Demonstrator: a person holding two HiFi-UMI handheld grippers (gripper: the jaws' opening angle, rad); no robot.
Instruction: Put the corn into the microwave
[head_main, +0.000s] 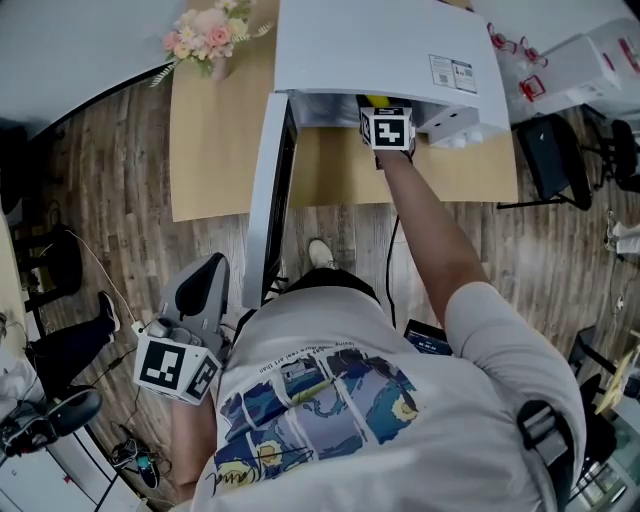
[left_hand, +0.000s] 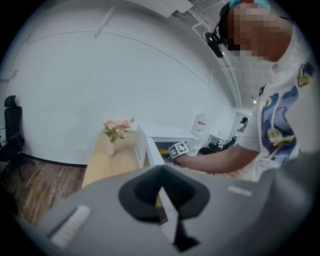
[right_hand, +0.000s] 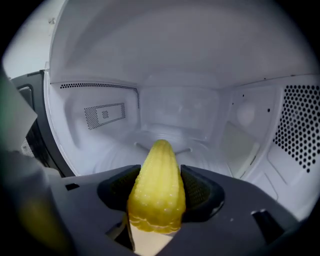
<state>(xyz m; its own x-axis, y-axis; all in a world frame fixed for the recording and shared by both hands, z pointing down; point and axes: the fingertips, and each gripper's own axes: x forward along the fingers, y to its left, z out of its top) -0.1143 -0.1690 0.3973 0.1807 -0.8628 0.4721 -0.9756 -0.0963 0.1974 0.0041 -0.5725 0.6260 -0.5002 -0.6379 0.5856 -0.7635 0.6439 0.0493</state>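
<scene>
Left hand-held gripper (left_hand: 162, 190), jaws together.

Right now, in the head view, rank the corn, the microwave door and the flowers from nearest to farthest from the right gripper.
1. corn: clamped in the right gripper, inside the microwave.
2. microwave door: swung open, at the gripper's left.
3. flowers: far left, at the table's back corner.

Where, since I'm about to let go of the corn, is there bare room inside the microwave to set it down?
The white microwave's floor is bare ahead of the yellow corn cob, from the left vented wall to the right perforated wall, back to the rear wall. Crowded at the opening, filled by the right gripper gripping the cob.
</scene>
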